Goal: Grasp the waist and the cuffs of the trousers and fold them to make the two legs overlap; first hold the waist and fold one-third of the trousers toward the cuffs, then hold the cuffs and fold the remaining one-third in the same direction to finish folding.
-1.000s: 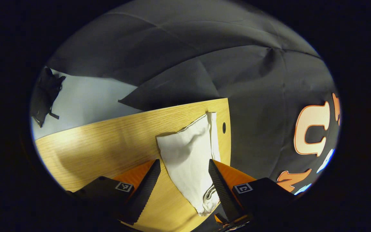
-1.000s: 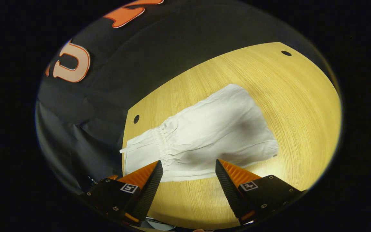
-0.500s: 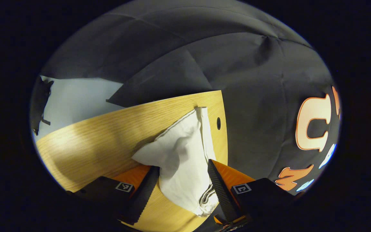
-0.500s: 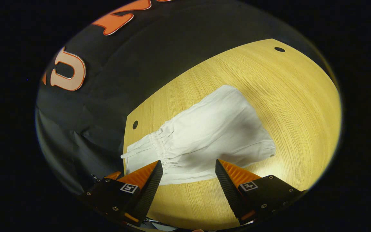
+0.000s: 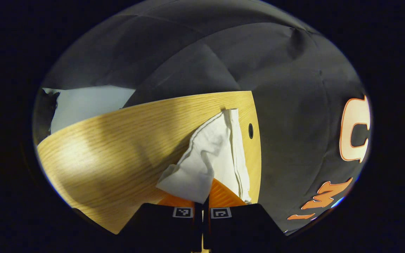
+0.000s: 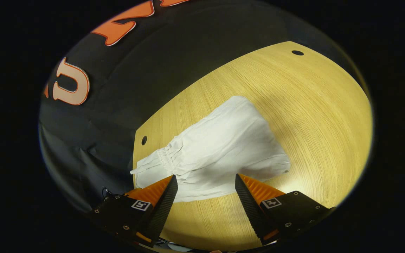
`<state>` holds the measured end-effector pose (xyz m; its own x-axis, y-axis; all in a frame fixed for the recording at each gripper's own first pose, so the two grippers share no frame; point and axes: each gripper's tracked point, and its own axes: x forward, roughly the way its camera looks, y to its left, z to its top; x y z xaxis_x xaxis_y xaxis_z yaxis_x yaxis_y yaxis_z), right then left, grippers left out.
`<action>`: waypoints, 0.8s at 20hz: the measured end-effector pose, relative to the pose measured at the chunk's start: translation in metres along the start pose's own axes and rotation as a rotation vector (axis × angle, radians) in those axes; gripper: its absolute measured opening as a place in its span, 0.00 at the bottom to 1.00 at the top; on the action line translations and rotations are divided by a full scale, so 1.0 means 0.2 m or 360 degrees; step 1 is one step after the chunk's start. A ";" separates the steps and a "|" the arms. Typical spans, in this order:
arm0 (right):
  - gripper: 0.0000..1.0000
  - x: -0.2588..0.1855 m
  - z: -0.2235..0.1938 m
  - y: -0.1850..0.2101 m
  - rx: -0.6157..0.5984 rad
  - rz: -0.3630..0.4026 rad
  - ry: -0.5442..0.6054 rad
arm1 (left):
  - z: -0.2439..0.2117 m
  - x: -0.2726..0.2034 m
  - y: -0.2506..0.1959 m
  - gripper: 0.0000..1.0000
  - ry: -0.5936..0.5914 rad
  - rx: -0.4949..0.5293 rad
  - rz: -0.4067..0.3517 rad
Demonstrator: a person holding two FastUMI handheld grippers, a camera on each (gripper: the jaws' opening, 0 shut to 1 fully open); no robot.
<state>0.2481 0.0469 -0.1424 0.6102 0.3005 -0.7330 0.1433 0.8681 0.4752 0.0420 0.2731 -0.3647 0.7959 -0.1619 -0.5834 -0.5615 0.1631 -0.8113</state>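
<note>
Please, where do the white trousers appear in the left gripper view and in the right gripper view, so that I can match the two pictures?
Left gripper view: the white trousers are at lower centre, running up to the table's far edge, one end pinched in the left gripper.
Right gripper view: they lie across the middle, just beyond the open right gripper.
Shared landmark: the small dark hole in the wooden table, close beside the trousers.

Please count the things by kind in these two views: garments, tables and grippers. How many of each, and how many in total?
Garments: 1, the white trousers
Tables: 1, the wooden table
Grippers: 2, the left gripper and the right gripper
Total: 4
</note>
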 end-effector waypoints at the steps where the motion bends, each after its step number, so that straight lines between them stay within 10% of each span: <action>1: 0.99 0.00 0.00 -0.01 -0.0016 -0.0009 -0.0008 | 0.00 0.00 -0.01 0.04 -0.0010 0.0035 0.0010; 16: 0.98 -0.16 0.14 -0.20 -0.0026 0.0123 -0.0060 | -0.21 -0.30 -0.81 0.05 -0.0153 0.0492 -0.0224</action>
<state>0.2437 -0.0079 -0.1244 0.6479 0.3519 -0.6755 0.0824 0.8493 0.5214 0.0756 0.2158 -0.2004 0.8867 -0.1136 -0.4482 -0.3613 0.4350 -0.8248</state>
